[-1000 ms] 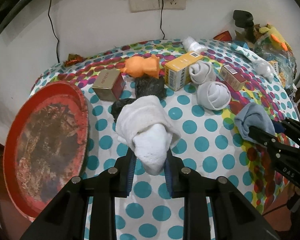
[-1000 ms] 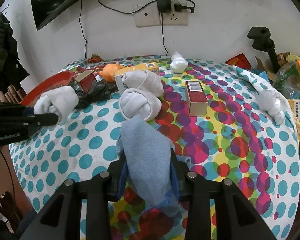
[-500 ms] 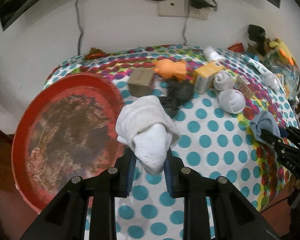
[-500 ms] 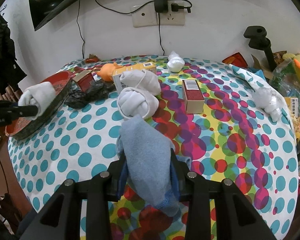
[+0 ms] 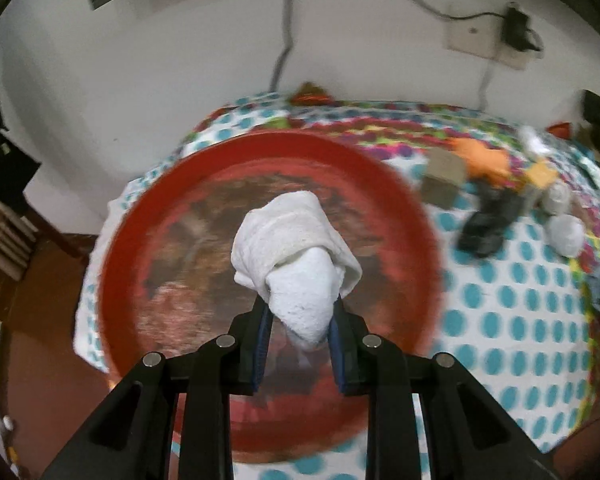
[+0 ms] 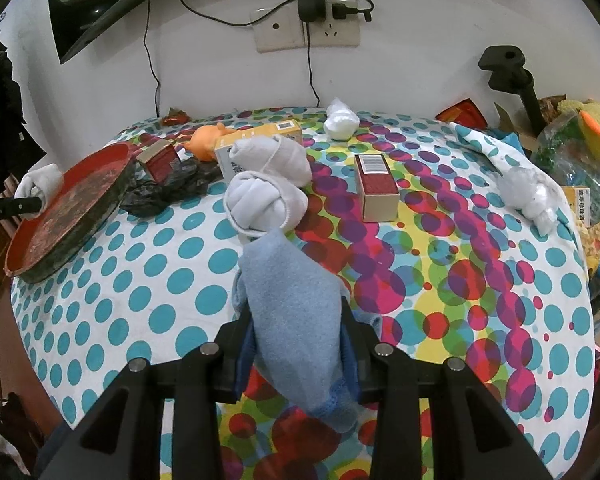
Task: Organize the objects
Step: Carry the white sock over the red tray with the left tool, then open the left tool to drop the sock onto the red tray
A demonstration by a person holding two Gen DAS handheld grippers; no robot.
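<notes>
Left gripper (image 5: 300, 320) points steeply down over the red tray (image 5: 132, 240); its jaws are clamped on a rolled white sock (image 5: 292, 256), which hangs above the tray's centre. Right gripper (image 6: 298, 344) tilts down over the dotted tablecloth (image 6: 140, 280); its jaws are closed on a light-blue sock (image 6: 292, 304). 2 rolled white socks (image 6: 264, 200) lie just beyond it. A red box (image 6: 376, 188) shows a barcode; its print is illegible.

I'm looking at a polka-dot table (image 6: 140, 300) carrying a red tray (image 6: 60, 208) far left, rolled socks (image 6: 260, 200) centre, boxes (image 6: 376, 188) and an orange toy (image 6: 206, 142) farther back.
</notes>
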